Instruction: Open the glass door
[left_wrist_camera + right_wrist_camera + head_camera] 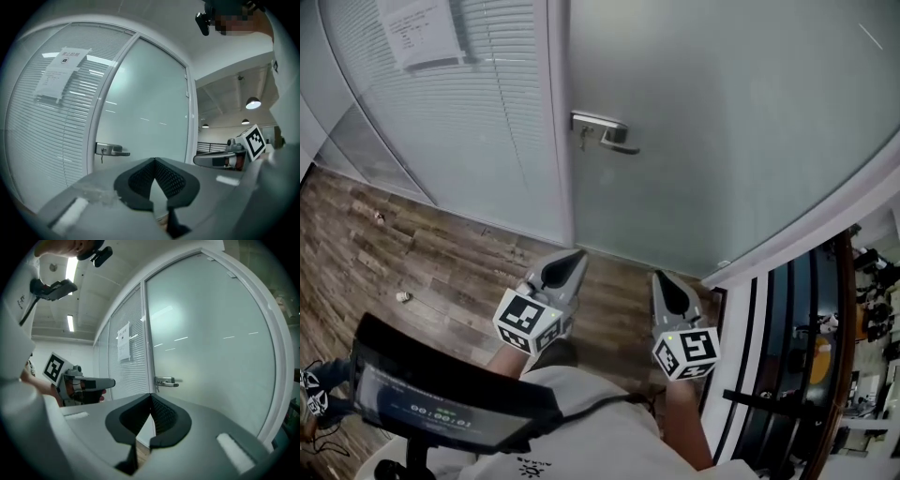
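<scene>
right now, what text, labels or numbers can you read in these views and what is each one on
paper notice on the slatted panel: printed lines, too small and blurred to read
screen at lower left: timer-like digits, upside down, too blurred to quote
marker cubes: black and white square patterns, no words
nothing is clear enough to quote

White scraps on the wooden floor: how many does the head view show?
2. The far scrap lies near the foot of the blinds panel; the near scrap lies left of the left gripper. Others may be hidden.
</scene>
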{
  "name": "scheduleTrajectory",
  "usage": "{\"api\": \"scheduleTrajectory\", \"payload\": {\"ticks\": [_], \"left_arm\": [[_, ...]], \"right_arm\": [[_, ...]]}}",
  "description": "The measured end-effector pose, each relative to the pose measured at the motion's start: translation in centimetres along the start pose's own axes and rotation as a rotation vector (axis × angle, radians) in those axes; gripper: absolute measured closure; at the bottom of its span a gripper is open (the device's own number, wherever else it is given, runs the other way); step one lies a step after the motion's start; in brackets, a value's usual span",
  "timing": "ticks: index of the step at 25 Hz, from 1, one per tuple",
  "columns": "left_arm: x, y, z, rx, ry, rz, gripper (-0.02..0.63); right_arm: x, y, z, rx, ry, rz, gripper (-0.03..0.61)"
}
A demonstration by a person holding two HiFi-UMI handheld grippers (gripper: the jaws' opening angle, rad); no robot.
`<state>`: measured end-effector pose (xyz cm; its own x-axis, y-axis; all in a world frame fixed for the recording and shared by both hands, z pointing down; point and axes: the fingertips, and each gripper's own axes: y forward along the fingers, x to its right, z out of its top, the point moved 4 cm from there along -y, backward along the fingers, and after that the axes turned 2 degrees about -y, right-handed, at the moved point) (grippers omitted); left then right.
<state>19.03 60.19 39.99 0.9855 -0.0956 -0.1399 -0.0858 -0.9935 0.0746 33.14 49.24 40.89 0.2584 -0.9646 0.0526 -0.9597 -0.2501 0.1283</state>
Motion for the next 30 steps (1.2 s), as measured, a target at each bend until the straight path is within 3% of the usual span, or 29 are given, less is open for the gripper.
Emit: {"api": "scheduleTrajectory", "payload": {"ticks": [11,23,25,27,30], "left_arm": [[-13.6,7.3,2.4,-0.060,0.037,-0.096,0.611],[-19.5,12.2,2.6,-0.080,0.031,-0.202,0.609],[-20.0,12.7,2.5,-0.082,0.027,-0.200,0.609],[-20.4,13.0,2.5,-0.085,0.024,-0.190,0.609],[-20.9,13.4,2.4,-0.093,0.017,-0.164,0.609]], "right_arm": [[1.3,20.3,3.2,-0.074,-0.178,-0.018,0.572],[5.1,28.7,3.0,-0.179,-0.292,-0.113,0.569],[5.9,29.6,2.8,-0.199,-0.316,-0.115,0.494],[6.9,30.5,2.5,-0.220,-0.342,-0.117,0.468],[8.5,31.9,1.9,-0.273,-0.447,-0.118,0.388]]}}
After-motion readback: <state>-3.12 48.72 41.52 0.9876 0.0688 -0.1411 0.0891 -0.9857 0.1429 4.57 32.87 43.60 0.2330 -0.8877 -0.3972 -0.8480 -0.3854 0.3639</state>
